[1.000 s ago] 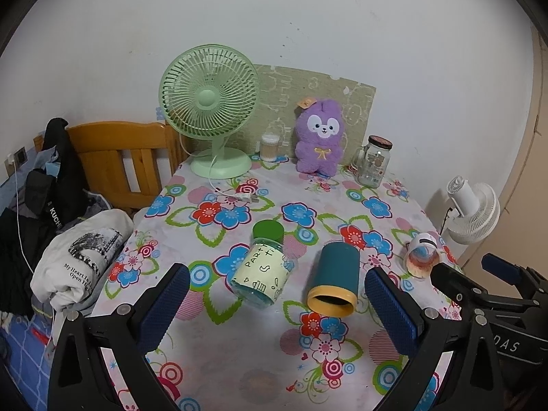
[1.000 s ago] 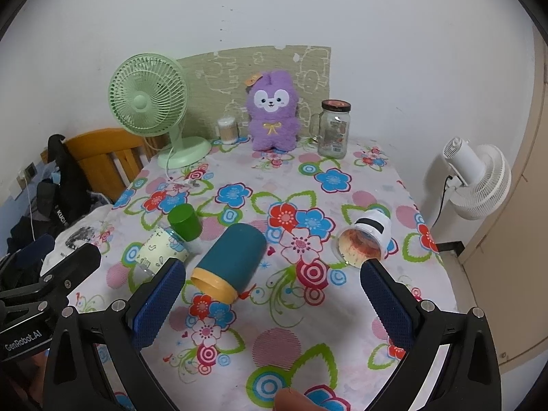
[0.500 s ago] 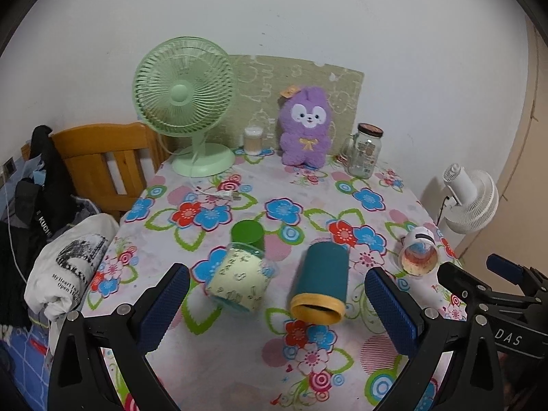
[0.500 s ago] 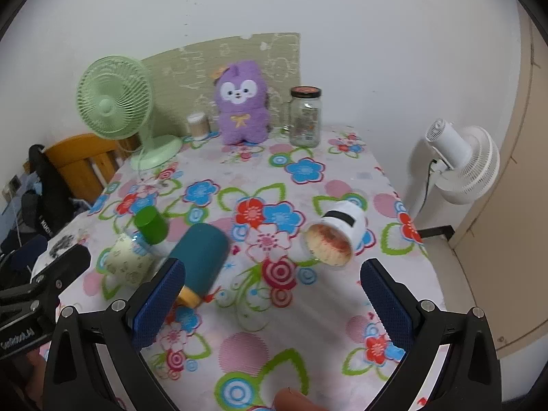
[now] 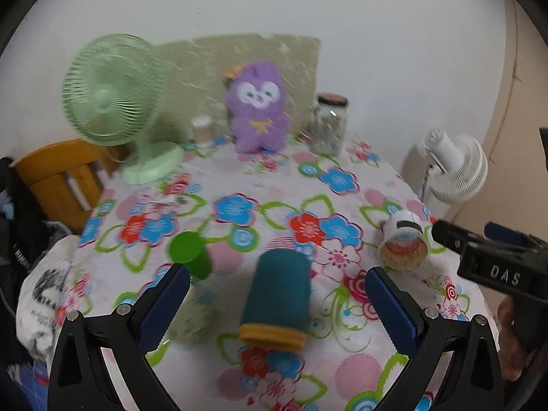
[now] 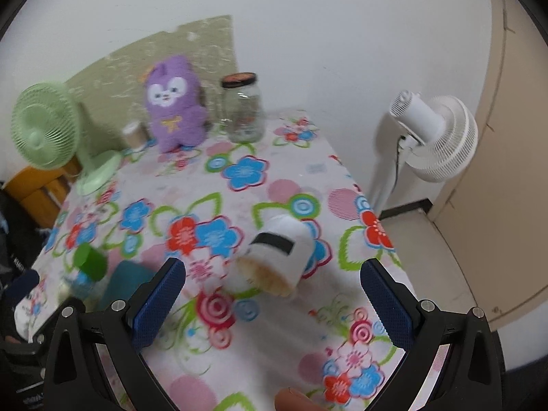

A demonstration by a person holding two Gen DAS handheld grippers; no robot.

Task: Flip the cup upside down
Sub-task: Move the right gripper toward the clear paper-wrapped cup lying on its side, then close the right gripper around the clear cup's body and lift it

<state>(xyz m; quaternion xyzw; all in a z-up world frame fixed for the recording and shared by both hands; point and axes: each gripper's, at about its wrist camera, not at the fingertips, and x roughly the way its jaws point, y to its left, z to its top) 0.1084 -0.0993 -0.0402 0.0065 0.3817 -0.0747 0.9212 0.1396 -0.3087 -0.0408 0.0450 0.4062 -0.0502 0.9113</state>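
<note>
Three containers lie on their sides on the floral tablecloth (image 5: 281, 185). A teal cup with a yellow rim (image 5: 277, 304) lies between the open fingers of my left gripper (image 5: 277, 308), mouth toward me. A clear bottle with a green cap (image 5: 190, 257) lies left of it. A white cup with a black band (image 6: 277, 257) lies between the open fingers of my right gripper (image 6: 274, 304), mouth toward me; it also shows in the left wrist view (image 5: 404, 243). Both grippers are empty and above the table.
A green desk fan (image 5: 113, 102), a small jar (image 5: 202, 130), a purple plush toy (image 5: 257, 109) and a glass jar (image 5: 328, 123) stand along the table's back. A wooden chair with clothes (image 5: 51, 178) is left. A white floor fan (image 6: 435, 133) stands right of the table.
Both grippers have moved forward and swung right. The teal cup now sits centred between the left fingers, the white cup between the right fingers. The objects themselves have not moved.
</note>
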